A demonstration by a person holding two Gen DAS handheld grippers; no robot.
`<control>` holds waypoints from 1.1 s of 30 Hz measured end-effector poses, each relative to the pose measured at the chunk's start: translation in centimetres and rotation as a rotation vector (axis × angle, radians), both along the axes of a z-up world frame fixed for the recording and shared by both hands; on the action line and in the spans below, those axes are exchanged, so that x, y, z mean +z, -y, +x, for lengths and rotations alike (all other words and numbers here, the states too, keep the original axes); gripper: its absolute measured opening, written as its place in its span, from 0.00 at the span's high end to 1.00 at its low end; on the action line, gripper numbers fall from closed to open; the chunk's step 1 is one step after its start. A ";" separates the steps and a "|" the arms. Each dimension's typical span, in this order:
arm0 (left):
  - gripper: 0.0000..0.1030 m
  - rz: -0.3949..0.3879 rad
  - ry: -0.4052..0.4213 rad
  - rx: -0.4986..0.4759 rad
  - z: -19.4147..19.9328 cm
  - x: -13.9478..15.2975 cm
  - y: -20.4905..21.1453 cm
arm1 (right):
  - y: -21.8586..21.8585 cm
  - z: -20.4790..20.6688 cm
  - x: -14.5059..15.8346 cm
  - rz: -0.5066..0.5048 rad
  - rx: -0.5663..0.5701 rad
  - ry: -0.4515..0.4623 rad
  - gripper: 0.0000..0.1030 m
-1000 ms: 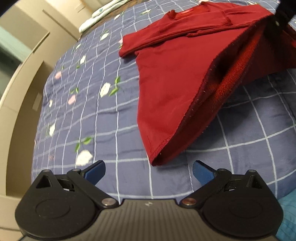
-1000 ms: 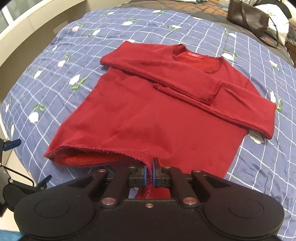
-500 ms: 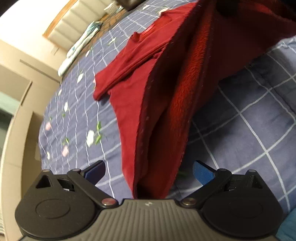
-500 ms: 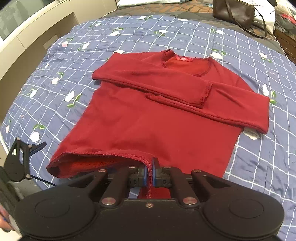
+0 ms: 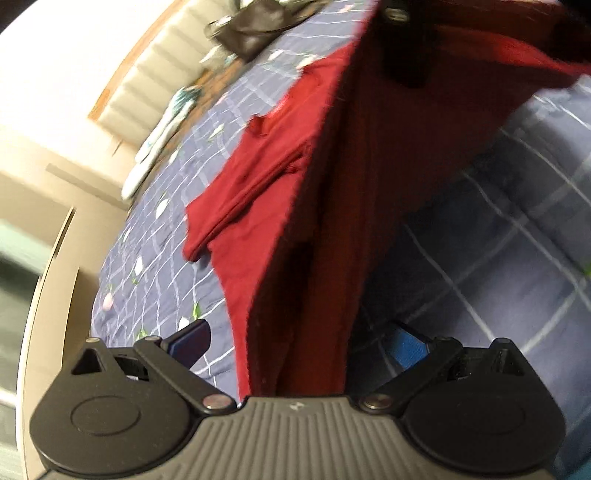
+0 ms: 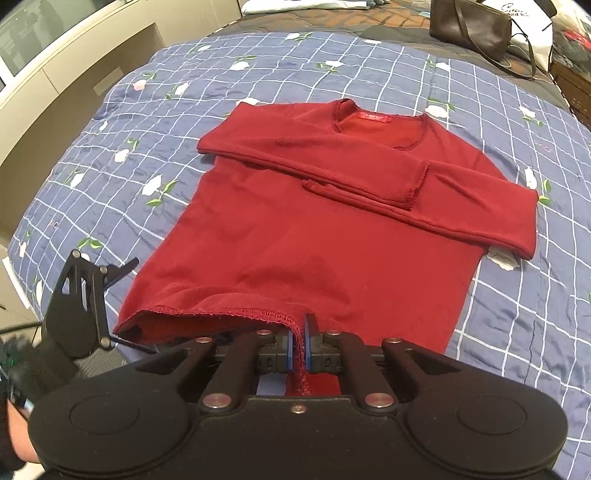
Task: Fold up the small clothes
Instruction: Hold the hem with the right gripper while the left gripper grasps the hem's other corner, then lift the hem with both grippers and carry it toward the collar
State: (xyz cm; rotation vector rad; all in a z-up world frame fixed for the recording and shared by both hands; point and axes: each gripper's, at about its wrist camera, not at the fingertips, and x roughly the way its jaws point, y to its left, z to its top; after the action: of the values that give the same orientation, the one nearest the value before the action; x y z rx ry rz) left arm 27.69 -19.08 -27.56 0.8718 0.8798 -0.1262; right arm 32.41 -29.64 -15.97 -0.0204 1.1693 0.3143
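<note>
A red long-sleeved sweater (image 6: 314, 236) lies face up on the blue checked quilt (image 6: 122, 122), with both sleeves folded across the chest. My right gripper (image 6: 300, 341) is shut on the bottom hem near its middle and holds it a little off the quilt. My left gripper (image 5: 299, 343) is open, and the hem's left corner (image 5: 295, 332) hangs between its blue fingertips without being pinched. In the right wrist view the left gripper's black housing (image 6: 77, 302) stands just beside that corner.
A dark handbag (image 6: 476, 26) and white bags lie at the far end of the bed. Beige panelled furniture (image 6: 74, 62) runs along the bed's left side. The quilt's near edge is just under both grippers.
My left gripper has closed in on the lifted hem corner, so the red cloth now fills the gap between its open fingers. My right gripper stays shut on the hem.
</note>
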 end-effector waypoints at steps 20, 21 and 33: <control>0.21 0.023 0.131 0.186 -1.0 1.1 -4.4 | 0.7 -0.8 -0.3 0.006 0.064 -0.005 0.95; 0.24 0.001 0.125 0.190 -1.3 1.4 -4.6 | 0.7 -0.8 -0.3 0.005 0.067 -0.006 0.95; 0.95 0.040 0.062 -0.021 -3.5 2.0 -4.8 | -0.8 -4.7 -1.2 -0.146 0.253 0.029 0.95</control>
State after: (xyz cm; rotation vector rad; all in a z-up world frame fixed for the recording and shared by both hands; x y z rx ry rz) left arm 24.18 -14.27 -25.55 0.9174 0.8175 -0.0991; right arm 27.73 -28.84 -17.18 -0.3016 1.1604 0.4500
